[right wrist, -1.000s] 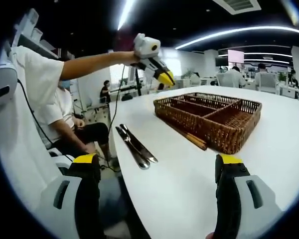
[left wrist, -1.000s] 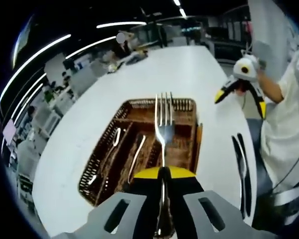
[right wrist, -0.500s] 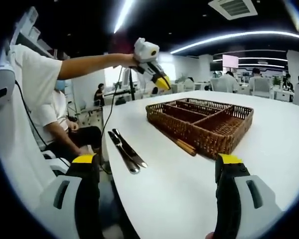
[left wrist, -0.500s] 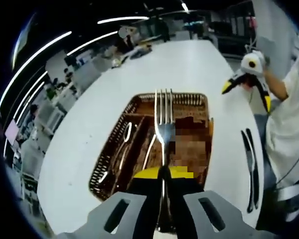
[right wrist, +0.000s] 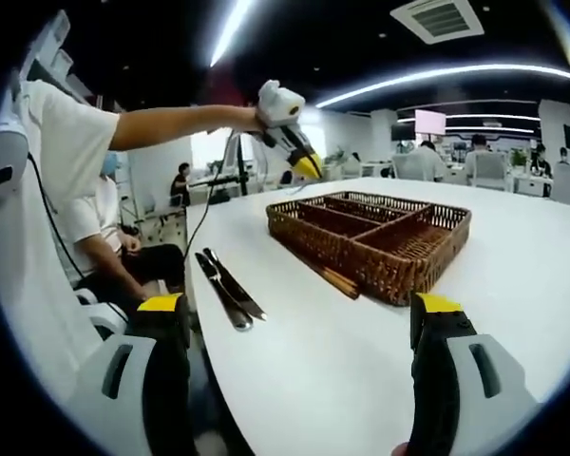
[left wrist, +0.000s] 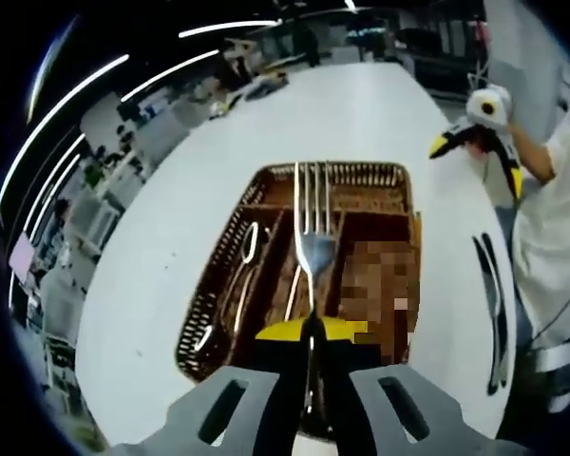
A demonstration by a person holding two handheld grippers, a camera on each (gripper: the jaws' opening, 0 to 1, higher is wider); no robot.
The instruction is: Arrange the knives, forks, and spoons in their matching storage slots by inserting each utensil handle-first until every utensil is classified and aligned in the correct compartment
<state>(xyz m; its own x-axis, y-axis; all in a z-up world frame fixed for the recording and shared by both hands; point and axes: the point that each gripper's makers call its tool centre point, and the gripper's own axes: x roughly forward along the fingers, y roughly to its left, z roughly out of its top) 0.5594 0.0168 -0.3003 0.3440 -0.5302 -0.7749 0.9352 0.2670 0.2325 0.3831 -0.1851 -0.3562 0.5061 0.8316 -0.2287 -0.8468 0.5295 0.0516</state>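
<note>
Polished steel catches the ceiling lights on the slim four-tined fork [left wrist: 311, 228] clamped by its handle in the left hand-held gripper [left wrist: 311, 332], tines pointing forward over the brown woven wicker organiser tray [left wrist: 266, 190] that sits on the white counter [left wrist: 171, 247]. In the tray's left compartments lie a steel spoon [left wrist: 248, 245] and other silver utensils, too small to identify. Further right, two dark-handled table knives [left wrist: 495, 304] lie side by side on the counter, well apart from the tray. The right hand-held gripper [right wrist: 299, 328] stands wide open, holding nothing, low over the near counter edge. The fork looks light, rigid and slick, so I judge a firm pinch on the flat handle suits it; a grip near the neck would leave the handle free to enter first. The left gripper view looks down into the compartments and shows their contents, which the right gripper view, seeing the tray [right wrist: 399, 271] from the side, hides behind the wicker wall. The right gripper view instead shows a pair of brown wooden chopsticks [right wrist: 329, 276] against the tray's near side, plus the knives [right wrist: 224, 290] beside the seated person.
</note>
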